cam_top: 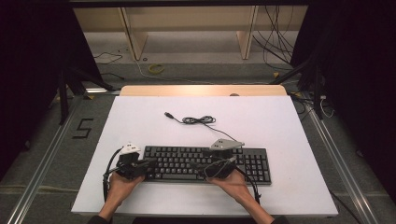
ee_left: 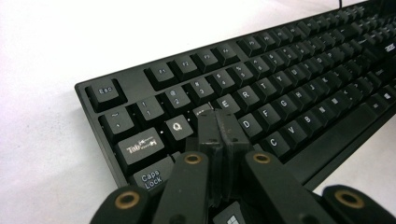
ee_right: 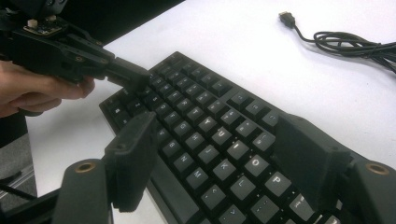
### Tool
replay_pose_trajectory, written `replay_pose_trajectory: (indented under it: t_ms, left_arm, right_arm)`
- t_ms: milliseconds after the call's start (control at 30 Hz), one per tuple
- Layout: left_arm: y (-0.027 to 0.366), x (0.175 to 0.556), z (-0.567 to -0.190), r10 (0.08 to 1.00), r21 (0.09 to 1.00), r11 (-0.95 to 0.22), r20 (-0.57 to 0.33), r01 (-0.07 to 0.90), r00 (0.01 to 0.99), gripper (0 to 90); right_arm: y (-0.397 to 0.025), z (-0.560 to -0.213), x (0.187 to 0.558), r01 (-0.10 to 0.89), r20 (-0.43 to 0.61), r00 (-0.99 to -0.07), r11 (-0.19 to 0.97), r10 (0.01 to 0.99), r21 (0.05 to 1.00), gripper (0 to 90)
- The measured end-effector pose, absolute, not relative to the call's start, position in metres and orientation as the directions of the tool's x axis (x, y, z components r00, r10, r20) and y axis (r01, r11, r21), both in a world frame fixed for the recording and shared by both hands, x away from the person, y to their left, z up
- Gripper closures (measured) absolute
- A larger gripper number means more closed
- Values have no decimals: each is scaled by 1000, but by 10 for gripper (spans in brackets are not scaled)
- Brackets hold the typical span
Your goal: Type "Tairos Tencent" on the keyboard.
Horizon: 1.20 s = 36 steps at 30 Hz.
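Right gripper (ee_right: 219, 154) with jaws spread wide above the black keyboard (ee_right: 210, 126), which lies on the white table (ee_right: 243, 51). At upper left, a hand (ee_right: 32, 91) holds the left gripper (ee_right: 135, 77), its closed tips over the keyboard's far keys. A coiled black cable (ee_right: 345, 42) lies at upper right.

**Dim Workroom Around a White Table**

Sitting on grey floor (cam_top: 56, 154): white tabletop (cam_top: 140, 121), wooden edge (cam_top: 201, 90) behind. Standing beyond: pale wooden frame (cam_top: 135, 37). Trailing across floor: loose cables (cam_top: 275, 42). Flanking both sides: black curtains (cam_top: 28, 70), metal rails (cam_top: 39, 170).
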<state>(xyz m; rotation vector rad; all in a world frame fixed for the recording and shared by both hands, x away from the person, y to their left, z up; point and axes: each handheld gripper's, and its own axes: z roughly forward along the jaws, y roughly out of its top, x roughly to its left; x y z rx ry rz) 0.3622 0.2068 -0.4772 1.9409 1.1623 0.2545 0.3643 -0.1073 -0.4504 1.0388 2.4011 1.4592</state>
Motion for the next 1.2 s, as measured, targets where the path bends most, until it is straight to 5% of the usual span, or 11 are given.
replay_pose_trajectory:
  t_ms: [833,1200]
  left_arm:
    - [203,364,-481,816,717,-250,-206,651,540,889]
    - [204,360,-474,806,741,-211,-237,637,543,725]
  right_arm:
    - [-108,-450,364,478,212,-749,290,628,829,312]
    - [-108,-451,366,481,210,-747,293,631,826,317]
